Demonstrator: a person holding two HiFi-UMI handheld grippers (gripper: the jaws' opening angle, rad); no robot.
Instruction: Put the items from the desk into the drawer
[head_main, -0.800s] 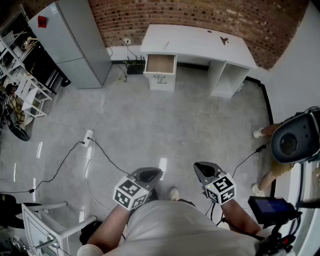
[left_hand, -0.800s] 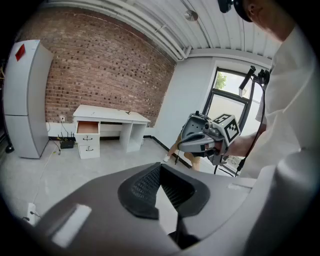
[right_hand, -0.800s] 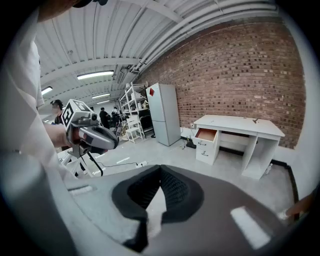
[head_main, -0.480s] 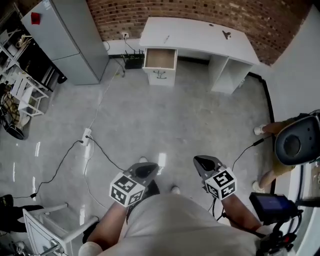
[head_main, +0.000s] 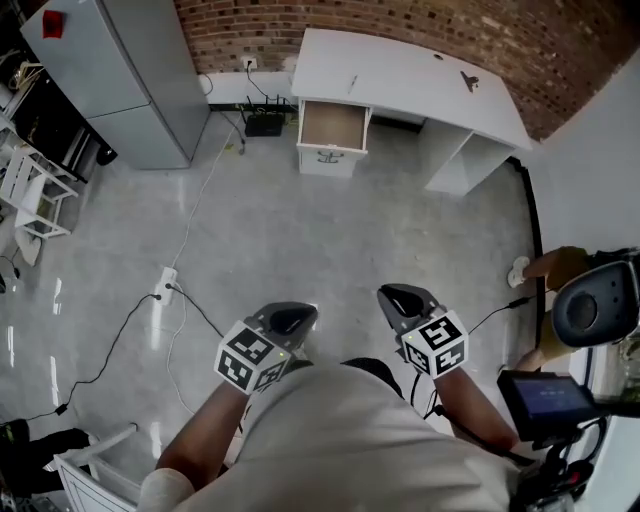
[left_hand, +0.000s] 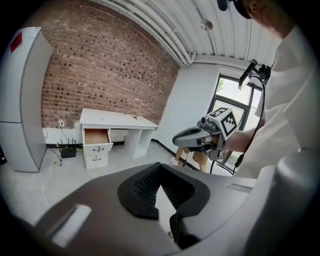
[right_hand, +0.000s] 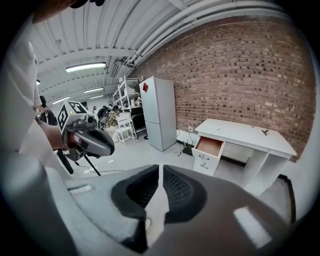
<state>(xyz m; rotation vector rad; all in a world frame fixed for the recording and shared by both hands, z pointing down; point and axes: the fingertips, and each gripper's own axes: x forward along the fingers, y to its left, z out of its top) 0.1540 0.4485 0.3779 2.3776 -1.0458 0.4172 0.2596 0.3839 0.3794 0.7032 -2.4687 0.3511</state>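
In the head view, a white desk (head_main: 400, 75) stands against a brick wall (head_main: 420, 25), with its brown-lined drawer (head_main: 334, 125) pulled open. On the desk top lie a small dark item (head_main: 469, 80) and a thin pale one (head_main: 352, 82). A tall grey cabinet (head_main: 130, 80) stands left of the desk. A black cable (head_main: 195, 305) trails over the glossy grey floor before the desk. The left gripper (head_main: 296, 316) and right gripper (head_main: 392, 298) hang well apart from the desk.

In the left gripper view, the ribbed black pads meet at the tips with nothing between them. The desk stands far beyond.

In the right gripper view, the jaws are pressed together, empty, and pointing toward the desk.
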